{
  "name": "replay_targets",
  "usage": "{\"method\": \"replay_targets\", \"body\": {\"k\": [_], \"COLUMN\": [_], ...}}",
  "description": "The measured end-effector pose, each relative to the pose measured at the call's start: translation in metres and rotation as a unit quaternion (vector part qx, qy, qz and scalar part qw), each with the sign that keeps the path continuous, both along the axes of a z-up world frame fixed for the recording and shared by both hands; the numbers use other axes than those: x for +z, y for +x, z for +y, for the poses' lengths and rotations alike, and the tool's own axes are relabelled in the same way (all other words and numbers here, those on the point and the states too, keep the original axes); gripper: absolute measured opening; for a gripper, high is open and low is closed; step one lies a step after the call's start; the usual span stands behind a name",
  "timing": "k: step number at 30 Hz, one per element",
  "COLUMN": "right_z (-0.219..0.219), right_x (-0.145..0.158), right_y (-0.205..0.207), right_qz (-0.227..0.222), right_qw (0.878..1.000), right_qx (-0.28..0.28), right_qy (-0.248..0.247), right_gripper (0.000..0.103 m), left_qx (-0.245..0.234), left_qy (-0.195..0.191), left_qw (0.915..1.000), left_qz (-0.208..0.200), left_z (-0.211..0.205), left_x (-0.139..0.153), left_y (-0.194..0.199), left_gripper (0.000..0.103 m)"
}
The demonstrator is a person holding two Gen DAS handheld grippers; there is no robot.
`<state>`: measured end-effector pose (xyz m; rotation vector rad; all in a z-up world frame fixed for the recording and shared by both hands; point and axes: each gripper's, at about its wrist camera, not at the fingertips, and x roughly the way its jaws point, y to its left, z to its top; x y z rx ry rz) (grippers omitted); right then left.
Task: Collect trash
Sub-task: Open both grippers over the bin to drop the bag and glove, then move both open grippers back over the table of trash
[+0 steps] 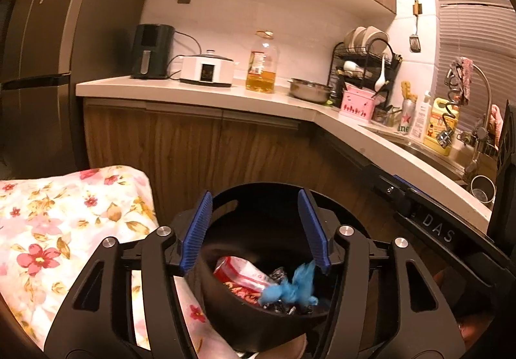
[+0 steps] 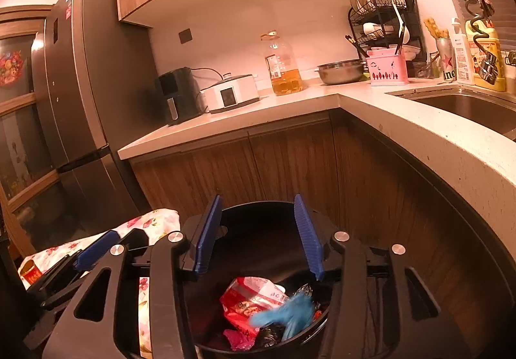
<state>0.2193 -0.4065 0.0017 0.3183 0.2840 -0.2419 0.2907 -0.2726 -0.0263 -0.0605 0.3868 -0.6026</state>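
A black trash bin stands on the floor right under both grippers. Inside lie a red and white wrapper, dark crumpled bits and a blue crumpled piece, which looks blurred. My left gripper hovers over the bin, open, with nothing between its blue pads. In the right wrist view the bin holds the red wrapper, the blurred blue piece and a pink scrap. My right gripper is open over it with nothing held. The left gripper's pad shows at its left.
A floral cloth covers something left of the bin. Wooden cabinets and an L-shaped counter stand behind, bearing an air fryer, a cooker, an oil bottle and a dish rack. The sink is right, the fridge left.
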Motion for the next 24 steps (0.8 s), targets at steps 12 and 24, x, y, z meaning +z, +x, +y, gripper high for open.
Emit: {"method": "replay_targets", "body": {"k": [12, 24], "right_z": [0.011, 0.059], "right_x": [0.002, 0.003], "right_y": [-0.008, -0.024], "right_qz": [0.001, -0.016], "right_qw": [1.0, 0.999], "right_qx": [-0.002, 0.034], "right_qy": [-0.002, 0.005], "right_gripper": [0.07, 0.085], "left_qx": [0.08, 0.208], "left_qy": [0.006, 0.027], "left_qw": [0.9964, 0.9765], "left_qz": [-0.025, -0.05], "left_z": [0.054, 0.161], "left_x": [0.007, -0.001], "left_y": [-0.032, -0.072], "left_gripper": [0.078, 0.086]}}
